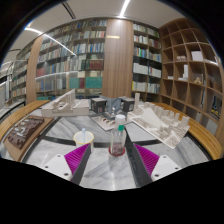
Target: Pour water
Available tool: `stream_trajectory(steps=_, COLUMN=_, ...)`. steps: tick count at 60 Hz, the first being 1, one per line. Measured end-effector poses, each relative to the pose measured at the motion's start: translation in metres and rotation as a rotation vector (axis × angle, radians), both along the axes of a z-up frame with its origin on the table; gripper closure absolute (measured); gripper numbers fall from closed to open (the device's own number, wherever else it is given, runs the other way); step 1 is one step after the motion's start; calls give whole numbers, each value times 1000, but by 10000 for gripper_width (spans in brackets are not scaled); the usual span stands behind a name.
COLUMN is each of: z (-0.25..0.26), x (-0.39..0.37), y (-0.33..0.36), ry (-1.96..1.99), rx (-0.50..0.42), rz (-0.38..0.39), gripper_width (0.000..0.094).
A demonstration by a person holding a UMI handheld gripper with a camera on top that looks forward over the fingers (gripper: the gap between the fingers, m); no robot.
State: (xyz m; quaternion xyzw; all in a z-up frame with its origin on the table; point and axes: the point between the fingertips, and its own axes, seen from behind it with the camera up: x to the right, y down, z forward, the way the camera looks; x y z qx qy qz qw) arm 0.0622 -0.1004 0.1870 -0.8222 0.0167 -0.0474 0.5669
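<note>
The gripper point(109, 160) has its two fingers spread wide and holds nothing. A small bottle point(118, 140) with a white cap stands on the table point(105, 170) just ahead, between the fingers, with a gap on each side. A white cup point(83, 138) sits a little to the left of the bottle.

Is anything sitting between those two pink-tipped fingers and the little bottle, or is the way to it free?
Nothing visible blocks it. The bottle stands upright on the marble table, just ahead of the open gripper and roughly centred between its fingers. The white cup sits off to the bottle's left, out of the path.
</note>
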Motion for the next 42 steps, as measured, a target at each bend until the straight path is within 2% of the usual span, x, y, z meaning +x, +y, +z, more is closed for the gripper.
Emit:
stream_trajectory(steps=10, z=28, x=-31, y=-88, ry=-21, rx=-8, rz=22, gripper_width=80)
stream_trajectory(steps=18, z=29, x=-46, y=-140, ry=-13, rx=-23, rz=23, gripper_width=82)
stream_trajectory(steps=36, z=25, x=-51, y=-188, ry=-10, rx=-22, rz=4, gripper_width=81)
stream_trajectory(steps=42, z=21, x=-61, y=-192, ry=23, rx=-23, rz=32, gripper_width=82)
